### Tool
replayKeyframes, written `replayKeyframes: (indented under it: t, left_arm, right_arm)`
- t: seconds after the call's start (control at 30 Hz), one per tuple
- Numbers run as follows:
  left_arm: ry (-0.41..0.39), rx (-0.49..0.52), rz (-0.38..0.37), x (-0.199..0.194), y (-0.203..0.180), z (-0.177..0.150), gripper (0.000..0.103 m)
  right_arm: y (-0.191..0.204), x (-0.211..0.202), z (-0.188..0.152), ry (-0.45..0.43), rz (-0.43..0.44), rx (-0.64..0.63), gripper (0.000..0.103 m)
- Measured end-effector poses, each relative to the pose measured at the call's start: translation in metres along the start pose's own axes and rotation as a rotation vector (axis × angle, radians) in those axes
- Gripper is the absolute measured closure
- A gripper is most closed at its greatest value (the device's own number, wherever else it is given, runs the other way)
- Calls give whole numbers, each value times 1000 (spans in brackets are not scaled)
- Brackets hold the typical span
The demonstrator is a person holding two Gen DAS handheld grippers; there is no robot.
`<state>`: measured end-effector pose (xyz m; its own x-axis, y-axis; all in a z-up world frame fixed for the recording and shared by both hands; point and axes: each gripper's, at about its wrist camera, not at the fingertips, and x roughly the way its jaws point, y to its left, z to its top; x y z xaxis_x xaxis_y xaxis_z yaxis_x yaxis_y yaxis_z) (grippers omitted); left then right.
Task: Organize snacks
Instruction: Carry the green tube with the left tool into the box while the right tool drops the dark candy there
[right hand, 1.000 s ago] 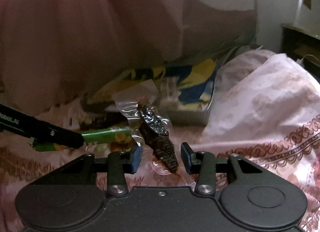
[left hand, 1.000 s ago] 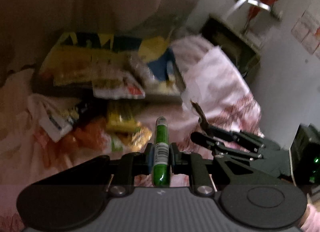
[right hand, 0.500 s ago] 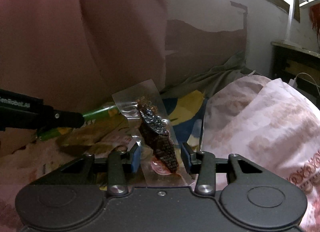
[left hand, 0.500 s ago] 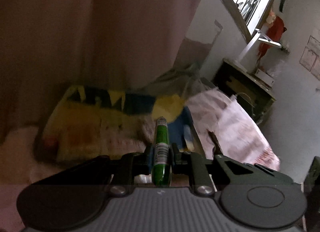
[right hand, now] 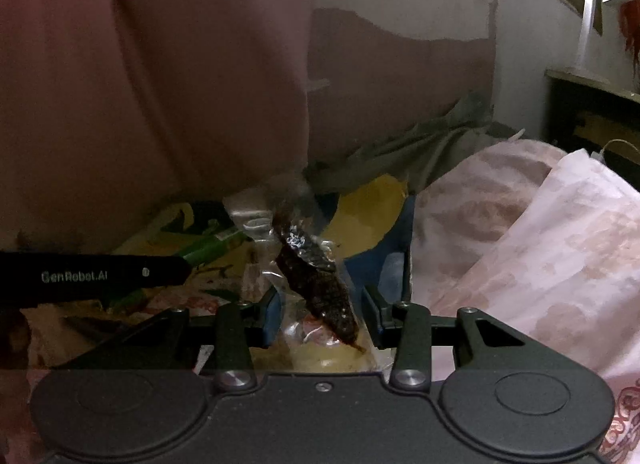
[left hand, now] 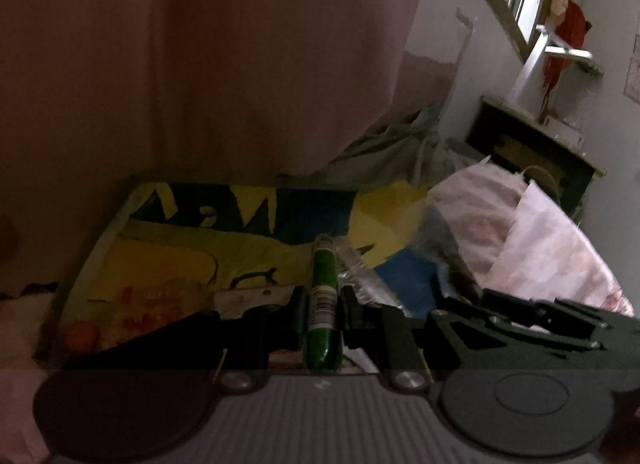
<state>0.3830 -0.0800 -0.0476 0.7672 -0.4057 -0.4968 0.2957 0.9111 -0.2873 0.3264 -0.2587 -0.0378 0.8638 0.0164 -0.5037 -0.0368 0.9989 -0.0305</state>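
Over the box (left hand: 100,248) on the bed, both grippers hang side by side, each with a snack in its jaws. The left gripper (left hand: 322,306) is clamped fully on a green stick (left hand: 323,288), which stands up between the pads and points away toward the box's far wall. The right gripper (right hand: 320,310) holds a clear pouch (right hand: 308,260) with a dark, rough piece of dried food sealed inside; the jaws stand part way apart, and the pouch fills the space between them, so I judge it gripped.

Step in hand, as judged: carrying both snacks to the box for deposit. Packets already lie in the box below the left gripper, among them a white one (left hand: 252,298); other items there are too dim to identify.

The next move appears to call for lowering each gripper inside the box walls and parting the jaws in turn. The stick may roll once freed, so a low release among the packets seems prudent. The pouch is limp and may cling to a pad.

Writing: the left gripper's finger, seen from the right wrist view, reads "GenRobot.AI". The stick carries a barcode label; its print is too small to read. The box shows large dark lettering on yellow and blue, not legible. The pink sheet (right hand: 540,232) lies to the right.
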Motion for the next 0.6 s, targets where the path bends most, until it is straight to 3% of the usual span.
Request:
replayKeyframes:
  t: [0.03,0.07,0.33,0.6]
  left_arm:
    - [6,2,2,2,1,-1,85]
    - [13,4,6,4,1,-3,85]
    - [44,11,22,15,4,-10,84]
    - [38,15,15,11,1,-10,81]
  right_arm:
    - [1,4,0,9,3,-1,76]
    - [0,8,0,24,-2,-1,82]
    - [3,21,-8,56,-14,-16,81]
    - [3,16,-11,48,-21,-27,69]
